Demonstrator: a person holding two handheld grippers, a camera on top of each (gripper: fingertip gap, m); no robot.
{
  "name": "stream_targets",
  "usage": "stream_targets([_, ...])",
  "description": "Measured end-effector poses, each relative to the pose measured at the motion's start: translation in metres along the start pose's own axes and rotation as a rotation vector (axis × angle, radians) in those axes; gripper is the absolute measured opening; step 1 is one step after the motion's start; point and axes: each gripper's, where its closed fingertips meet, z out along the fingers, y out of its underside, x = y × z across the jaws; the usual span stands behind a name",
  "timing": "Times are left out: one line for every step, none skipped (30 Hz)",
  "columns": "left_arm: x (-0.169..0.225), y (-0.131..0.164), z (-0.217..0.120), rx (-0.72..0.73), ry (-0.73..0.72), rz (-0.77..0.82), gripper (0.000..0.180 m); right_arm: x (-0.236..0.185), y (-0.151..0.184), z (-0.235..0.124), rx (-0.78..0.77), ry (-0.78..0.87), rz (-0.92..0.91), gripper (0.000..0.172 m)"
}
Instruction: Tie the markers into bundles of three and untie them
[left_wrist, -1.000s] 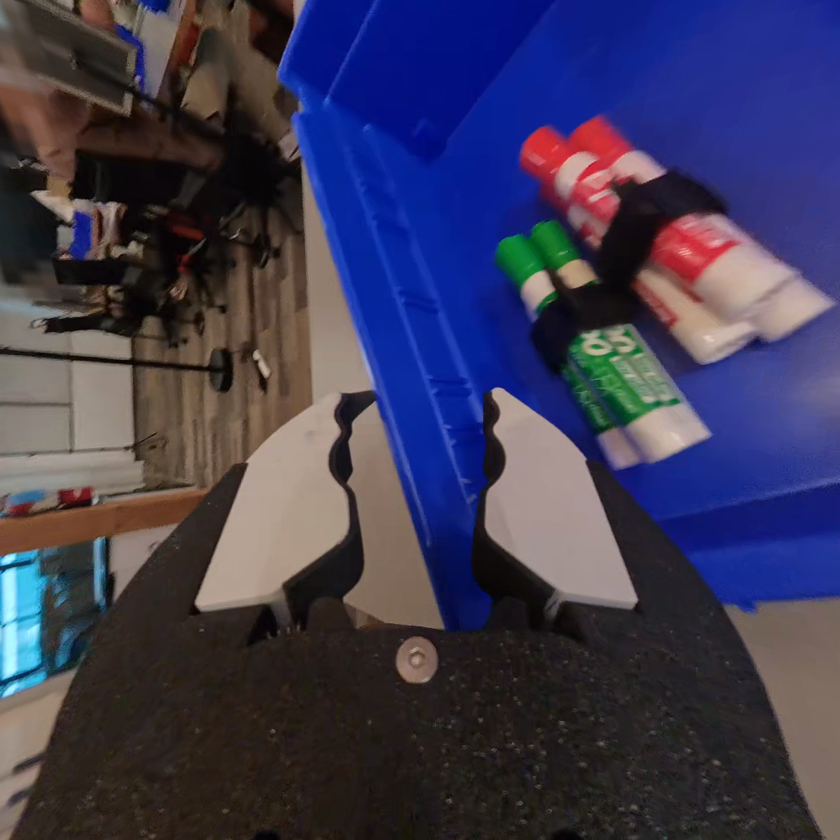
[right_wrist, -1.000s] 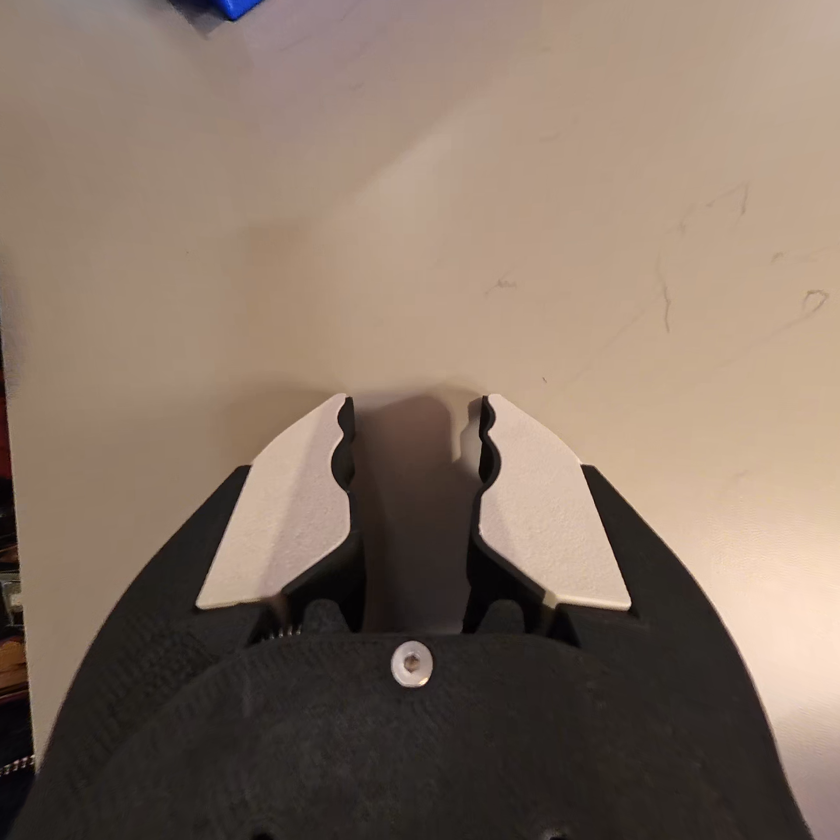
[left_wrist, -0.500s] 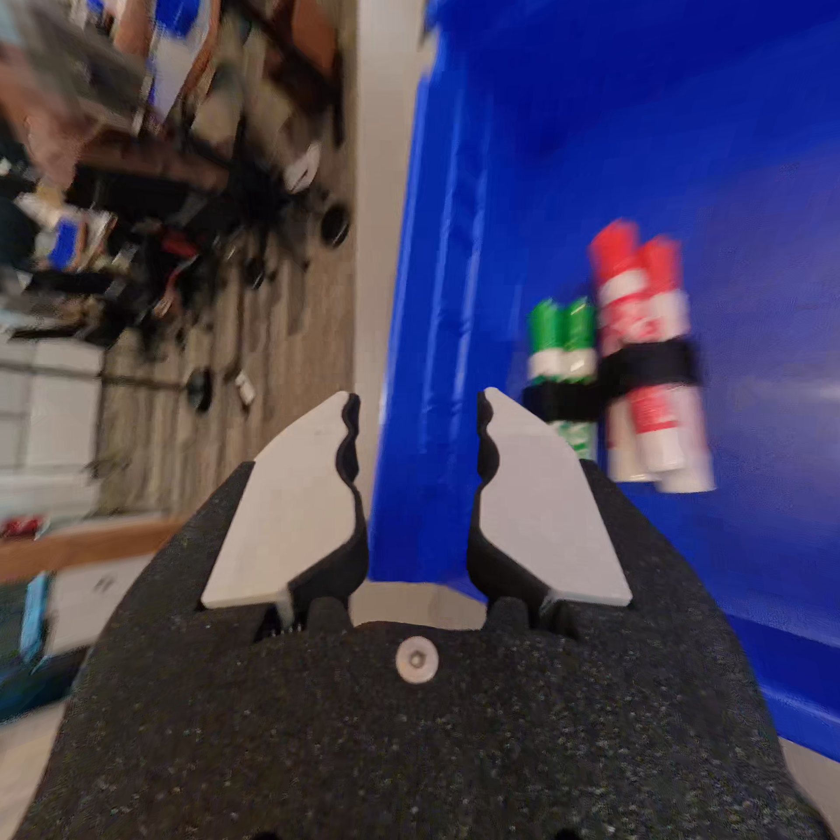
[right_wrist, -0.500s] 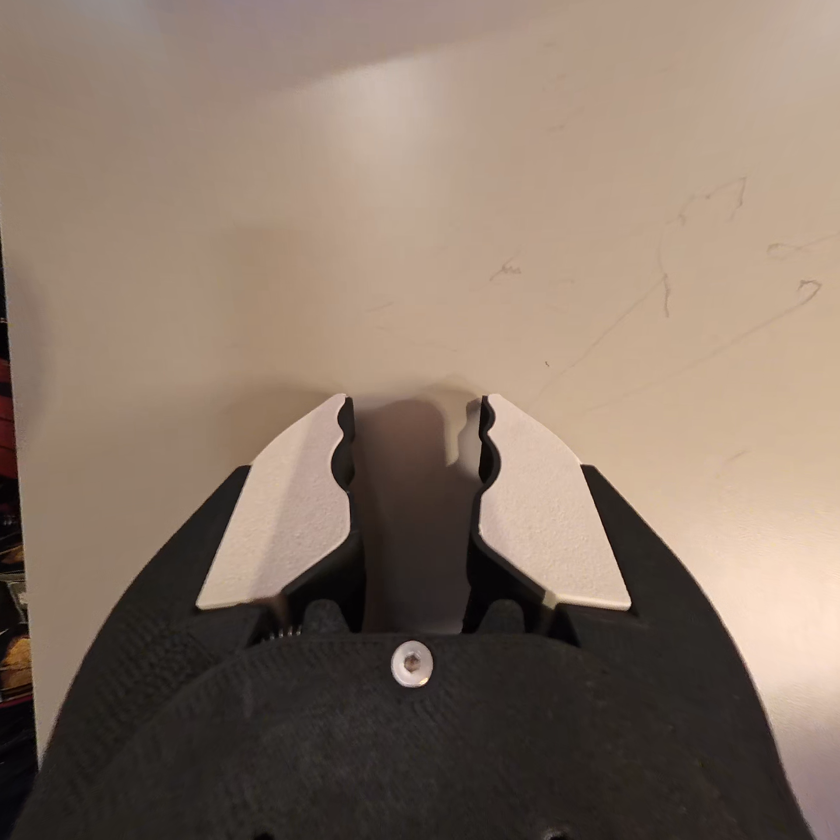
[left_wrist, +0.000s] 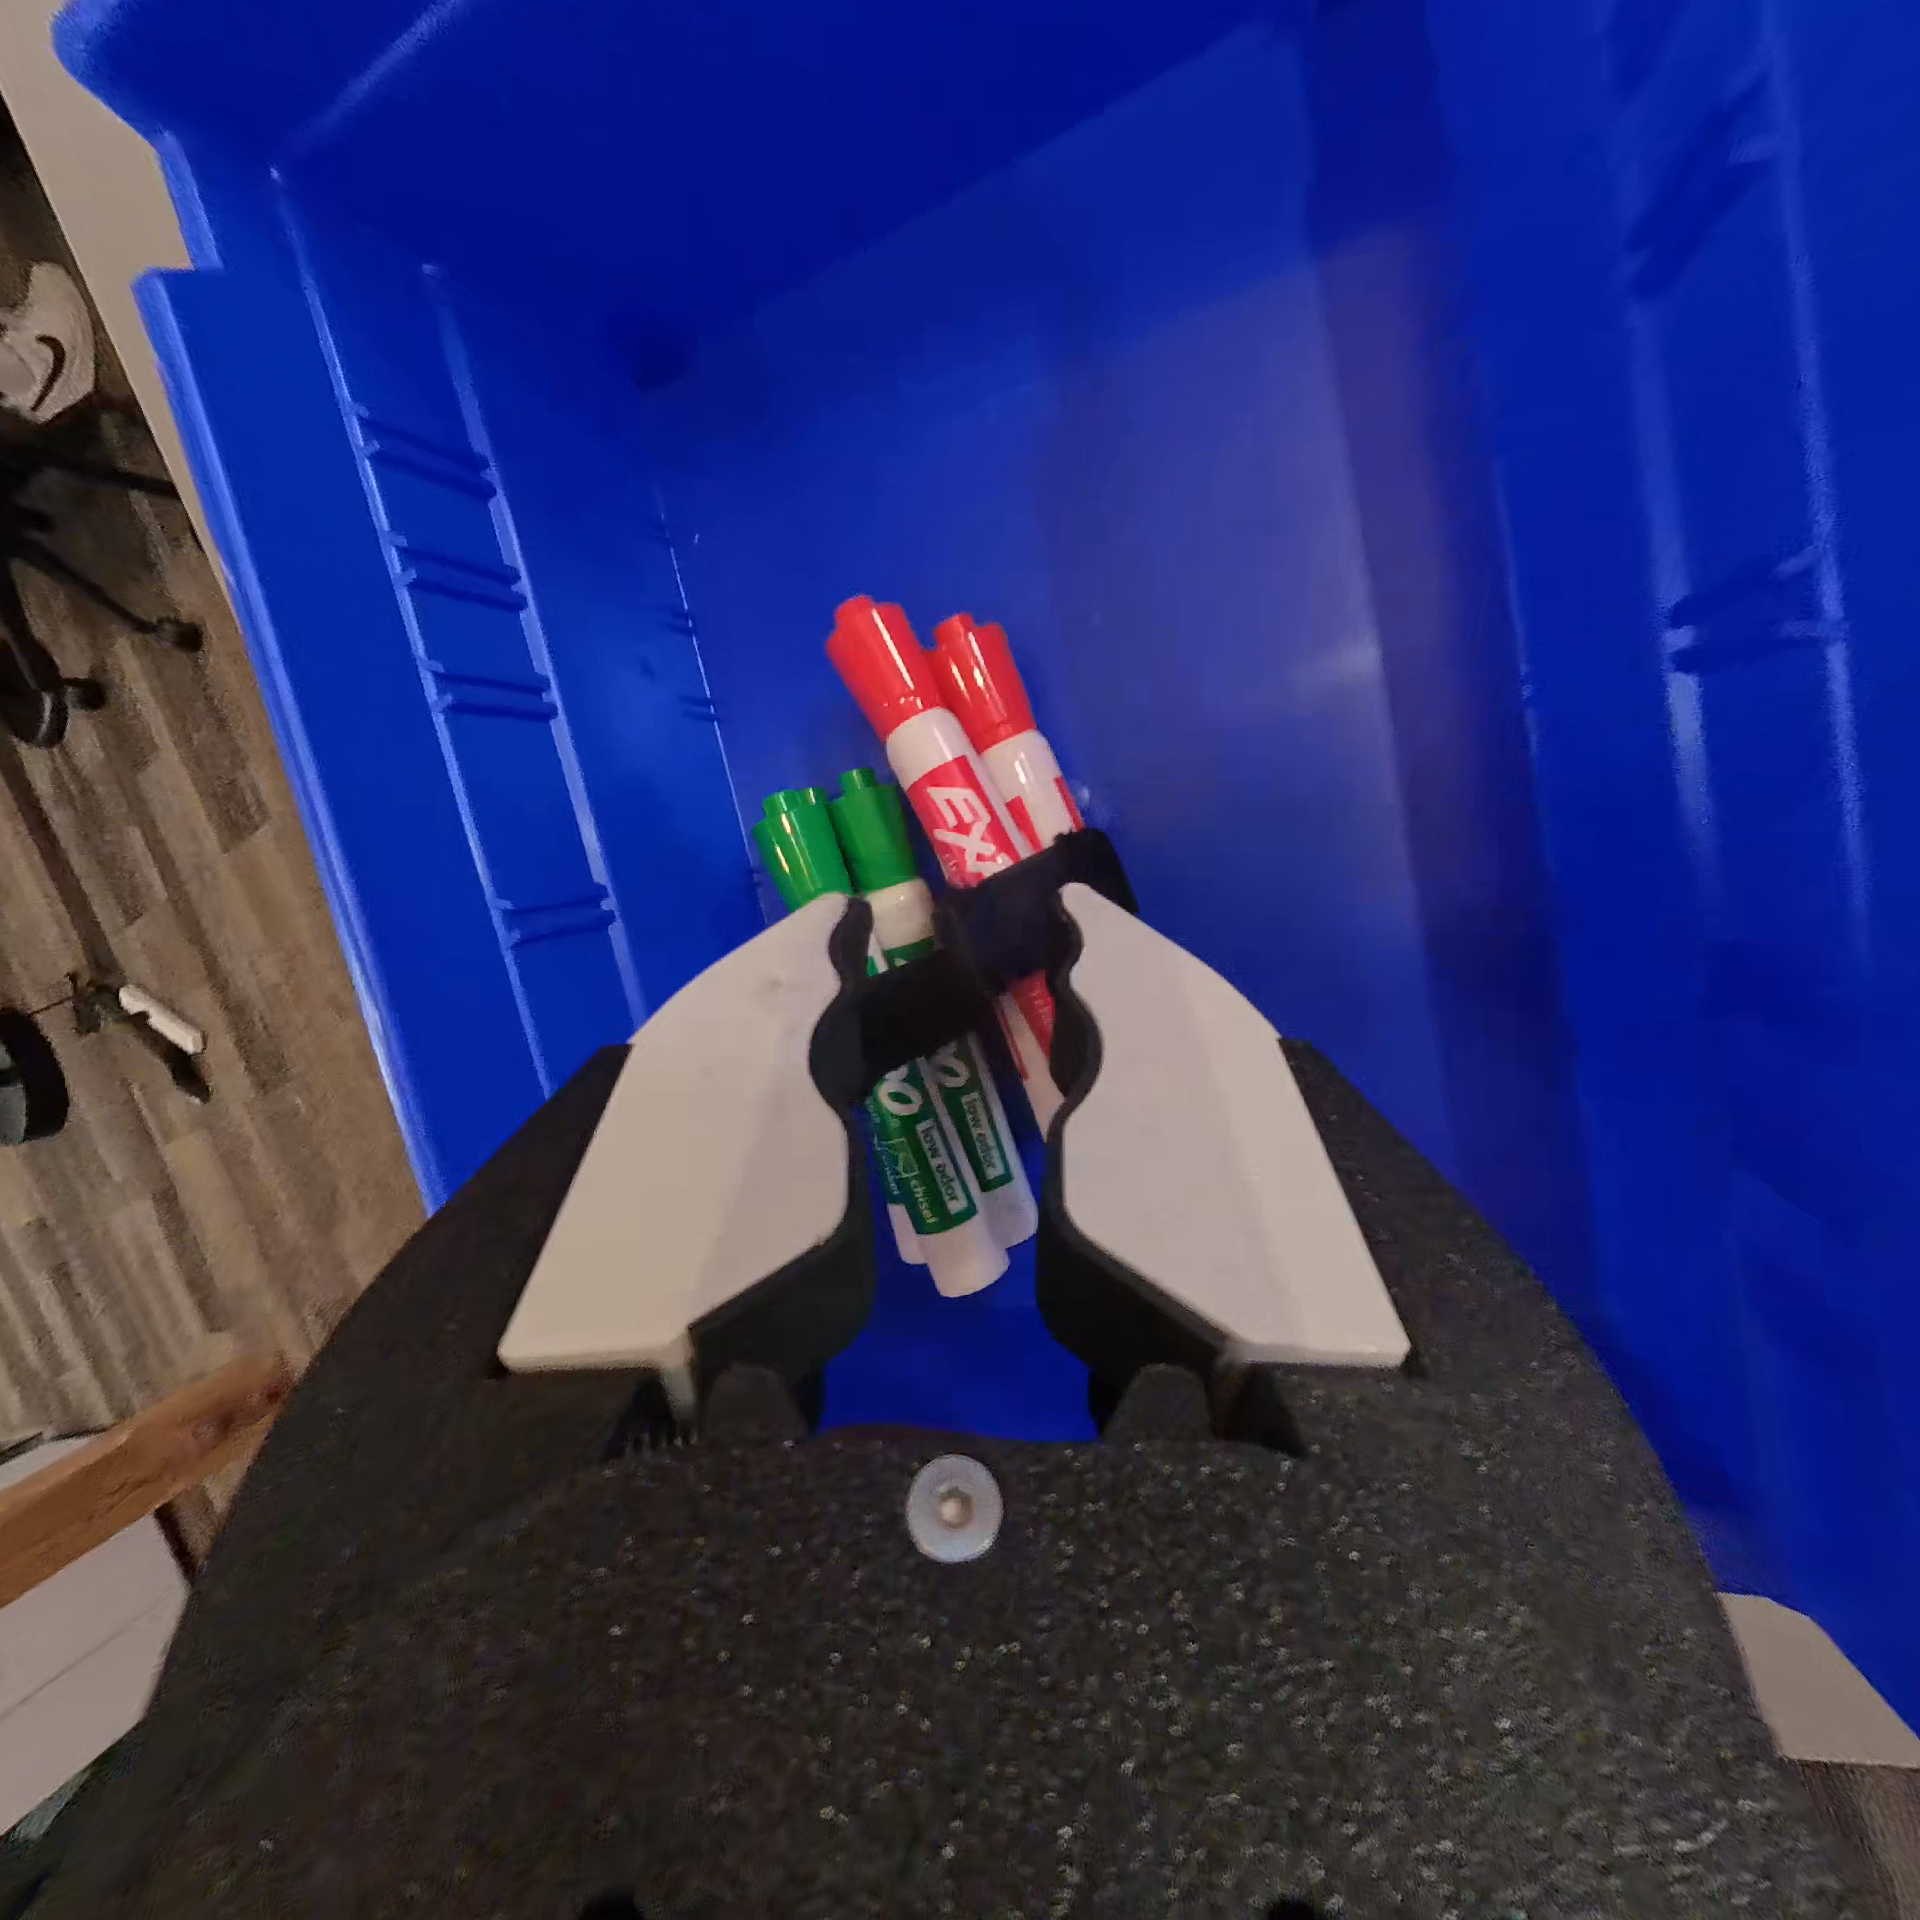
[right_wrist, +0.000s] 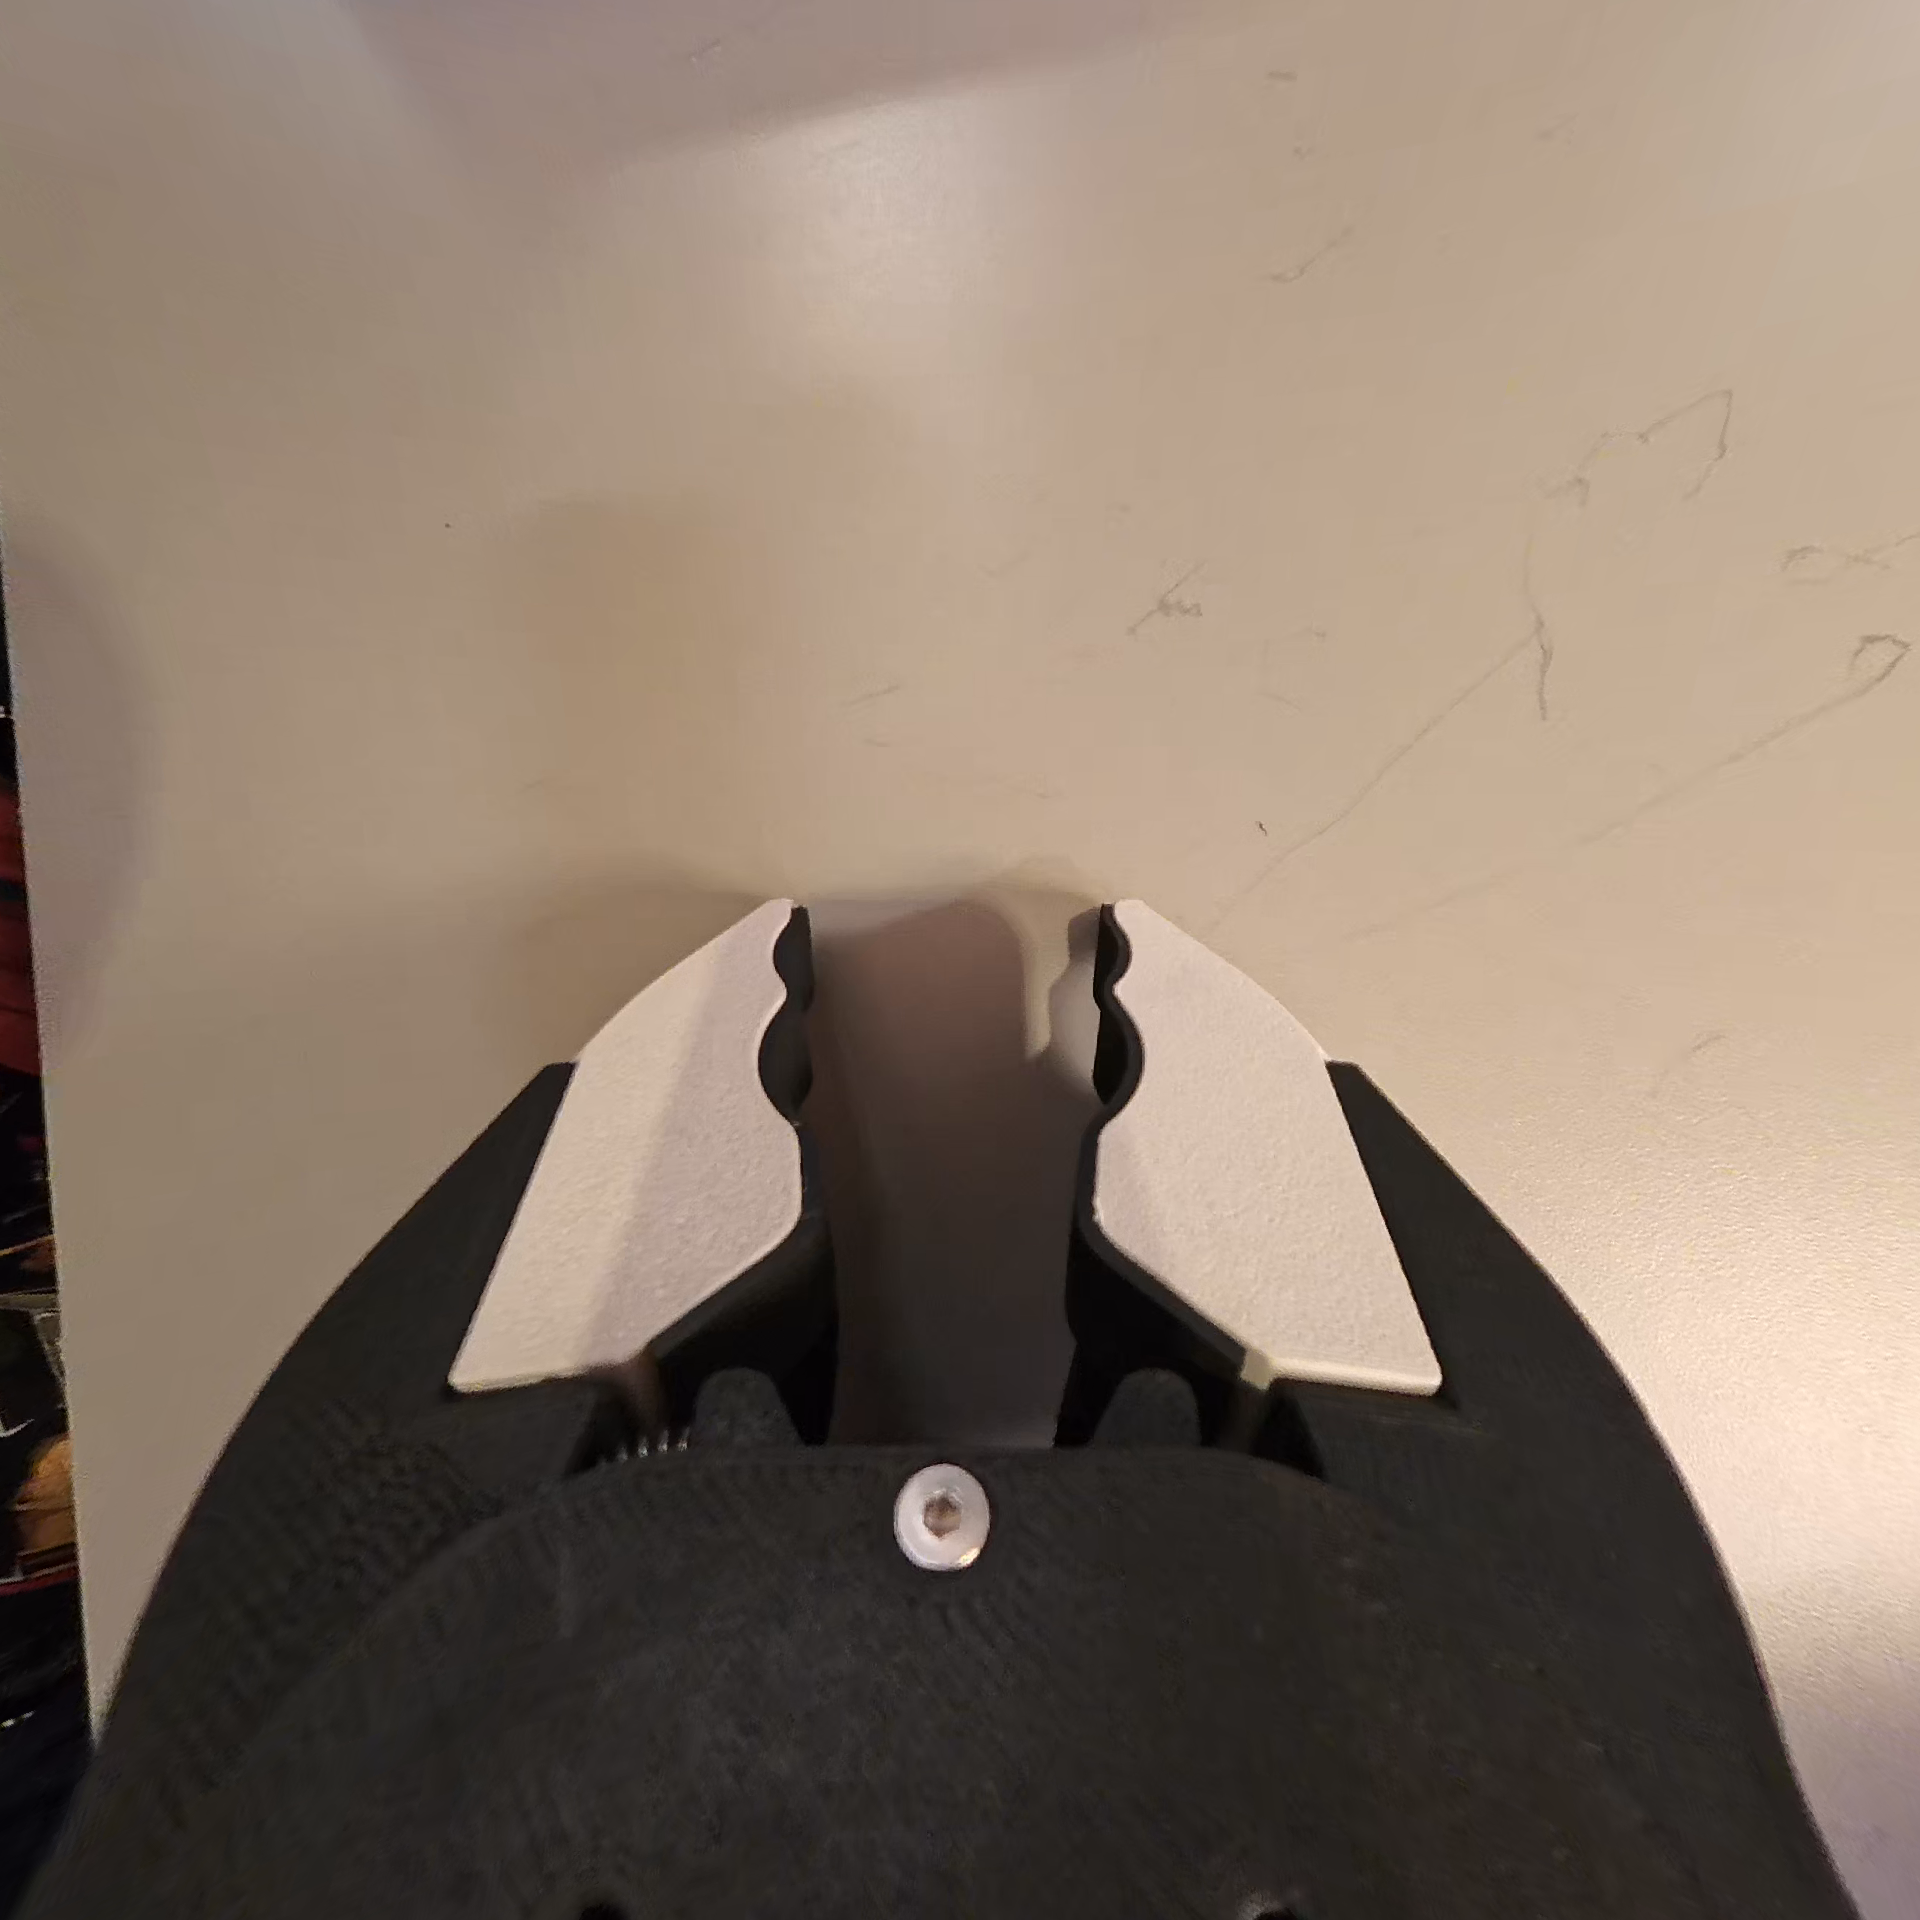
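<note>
In the left wrist view a blue bin (left_wrist: 1351, 416) holds two marker bundles side by side, each tied with a black strap. The green bundle (left_wrist: 862, 831) lies left and the red bundle (left_wrist: 935, 727) right, caps pointing away. My left gripper (left_wrist: 956, 920) is inside the bin, open, with its fingertips straddling the spot where the two straps meet. The left finger (left_wrist: 727, 1039) covers part of the green bundle and the right finger (left_wrist: 1164, 1039) covers part of the red strap. My right gripper (right_wrist: 956, 914) is open and empty over the bare cream table (right_wrist: 935, 416).
The bin's ribbed left wall (left_wrist: 468, 675) stands close beside the green bundle. Beyond it are a wood-look floor (left_wrist: 125, 831) and dark stands. The table's left edge (right_wrist: 31, 935) shows in the right wrist view.
My left gripper swung from the bin's outer left wall into the bin and down over the two bundles, and its jaws narrowed a little. The right gripper barely moved.
</note>
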Motion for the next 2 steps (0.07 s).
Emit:
stream_targets([-0.001, 0.0026, 0.0023, -0.02, -0.005, 0.006, 0.032, -0.0002, 0.0002, 0.0, -0.001, -0.001, -0.001, 0.053])
stream_targets([-0.0018, 0.0053, 0.005, -0.041, -0.009, 0.014, 0.03, -0.0005, 0.0003, 0.0002, -0.002, -0.001, -0.004, 0.053])
